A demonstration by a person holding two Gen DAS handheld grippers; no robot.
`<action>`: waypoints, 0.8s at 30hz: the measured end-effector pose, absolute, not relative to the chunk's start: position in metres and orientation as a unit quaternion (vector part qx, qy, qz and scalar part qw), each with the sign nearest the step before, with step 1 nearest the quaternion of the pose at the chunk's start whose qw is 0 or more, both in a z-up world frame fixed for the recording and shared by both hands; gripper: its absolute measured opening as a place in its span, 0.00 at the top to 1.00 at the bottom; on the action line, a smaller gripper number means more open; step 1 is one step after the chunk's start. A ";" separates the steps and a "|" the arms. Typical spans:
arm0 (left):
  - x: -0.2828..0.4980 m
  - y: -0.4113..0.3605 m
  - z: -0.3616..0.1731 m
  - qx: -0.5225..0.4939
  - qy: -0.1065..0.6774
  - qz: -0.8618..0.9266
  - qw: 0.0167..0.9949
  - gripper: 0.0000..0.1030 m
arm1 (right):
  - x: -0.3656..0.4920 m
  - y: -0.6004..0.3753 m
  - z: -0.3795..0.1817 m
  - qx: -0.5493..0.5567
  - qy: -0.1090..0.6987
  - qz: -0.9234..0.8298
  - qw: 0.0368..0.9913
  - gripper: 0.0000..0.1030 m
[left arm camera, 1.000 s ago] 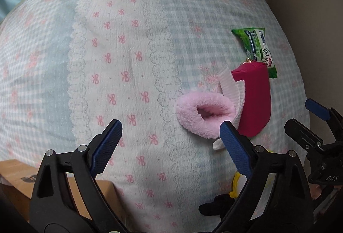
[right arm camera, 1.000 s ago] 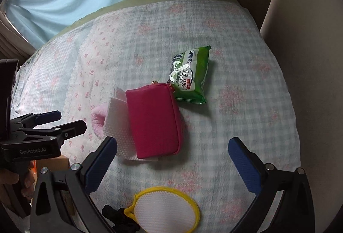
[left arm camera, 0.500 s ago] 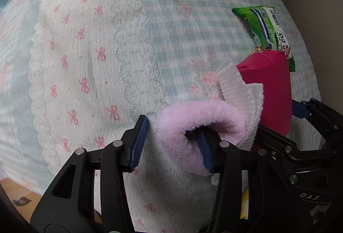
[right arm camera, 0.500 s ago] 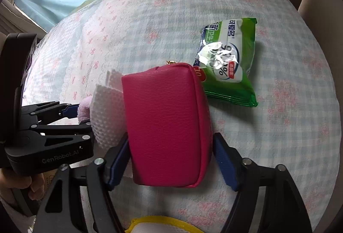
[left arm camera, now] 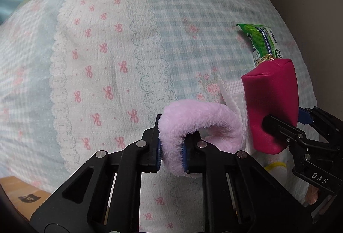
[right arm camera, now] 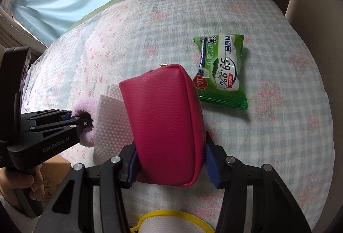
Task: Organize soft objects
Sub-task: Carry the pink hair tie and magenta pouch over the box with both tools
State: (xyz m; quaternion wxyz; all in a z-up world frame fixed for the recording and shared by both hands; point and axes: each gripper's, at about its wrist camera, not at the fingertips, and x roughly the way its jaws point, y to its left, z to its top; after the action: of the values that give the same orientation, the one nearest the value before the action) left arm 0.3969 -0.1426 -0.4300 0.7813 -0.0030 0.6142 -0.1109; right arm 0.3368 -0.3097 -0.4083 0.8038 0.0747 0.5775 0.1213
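Both wrist views look close down at the bedspread [left arm camera: 133, 44], sharing the pink pouch [right arm camera: 165, 123].

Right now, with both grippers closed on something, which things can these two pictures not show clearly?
- White textured cloth: right wrist view, far side hidden behind the pink pouch.
- Yellow-rimmed mesh item: cut off by the bottom edge.
- Green wipes pack: left wrist view, lower end behind the pouch.
- Pink fluffy ring: its gripped part is hidden between the left gripper pads.

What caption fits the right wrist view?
Right tongs clamp a magenta pouch while left tongs pinch a pink fluffy band.
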 end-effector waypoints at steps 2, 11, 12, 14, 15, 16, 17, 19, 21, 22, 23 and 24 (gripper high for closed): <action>0.397 -0.134 -0.421 -0.009 0.610 -0.107 0.785 0.89 | 0.336 -0.313 -0.402 0.080 0.573 0.119 0.807 0.54; 0.375 -0.124 -0.366 -0.020 0.584 -0.103 0.805 0.89 | 0.326 -0.307 -0.360 0.079 0.547 0.120 0.825 0.54; 0.371 -0.123 -0.357 -0.023 0.580 -0.103 0.808 0.89 | 0.324 -0.306 -0.354 0.079 0.544 0.120 0.827 0.54; 0.368 -0.121 -0.345 -0.029 0.572 -0.101 0.813 0.89 | 0.319 -0.304 -0.340 0.079 0.539 0.119 0.830 0.54; 0.363 -0.119 -0.337 -0.032 0.569 -0.101 0.815 0.89 | 0.315 -0.303 -0.333 0.079 0.536 0.119 0.832 0.54; 0.358 -0.116 -0.327 -0.036 0.565 -0.100 0.818 0.89 | 0.312 -0.301 -0.325 0.078 0.532 0.119 0.835 0.54; 0.352 -0.114 -0.317 -0.038 0.560 -0.100 0.821 0.89 | 0.308 -0.300 -0.317 0.077 0.529 0.119 0.837 0.54; 0.338 -0.108 -0.295 -0.043 0.551 -0.097 0.828 0.89 | 0.299 -0.297 -0.297 0.076 0.521 0.119 0.842 0.54; 0.323 -0.100 -0.273 -0.049 0.541 -0.093 0.834 0.88 | 0.289 -0.292 -0.276 0.075 0.514 0.122 0.846 0.54; 0.315 -0.095 -0.262 -0.052 0.536 -0.091 0.838 0.88 | 0.283 -0.289 -0.263 0.073 0.510 0.123 0.848 0.54; 0.306 -0.091 -0.251 -0.057 0.532 -0.087 0.841 0.89 | 0.277 -0.286 -0.252 0.071 0.507 0.125 0.850 0.54; 0.297 -0.085 -0.241 -0.062 0.527 -0.085 0.843 0.89 | 0.271 -0.282 -0.240 0.069 0.504 0.128 0.851 0.54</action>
State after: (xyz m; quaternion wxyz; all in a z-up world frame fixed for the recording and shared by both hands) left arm 0.2966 -0.0854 -0.2409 0.8433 -0.0619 0.5271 -0.0846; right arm 0.2715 -0.2817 -0.2401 0.8515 0.0689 0.5038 0.1282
